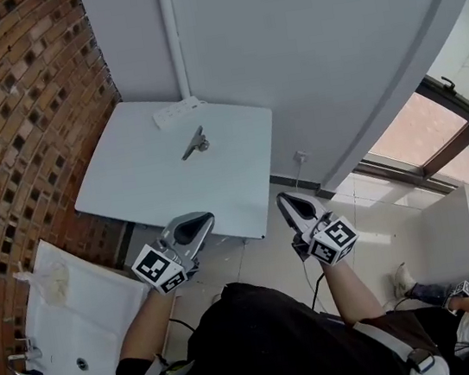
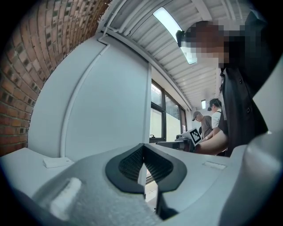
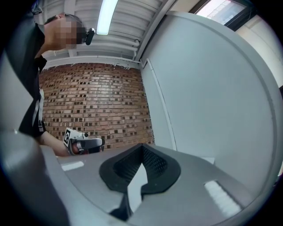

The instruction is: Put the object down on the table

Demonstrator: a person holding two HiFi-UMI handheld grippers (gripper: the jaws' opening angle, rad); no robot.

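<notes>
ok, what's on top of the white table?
A small metal tool lies on the table toward its far side; a white power strip sits at the far edge. Neither is covered.

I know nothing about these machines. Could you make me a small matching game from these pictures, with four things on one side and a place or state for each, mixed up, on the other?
Things:
1. metal object
2. power strip
3. left claw
4. brick wall

Places or states:
A. at the far edge of the table
B. runs along the left side of the head view
C. lies alone near the table's middle
D. held up close to the person, shut, nothing in it

Pairs: 1-C, 2-A, 3-D, 4-B
</notes>
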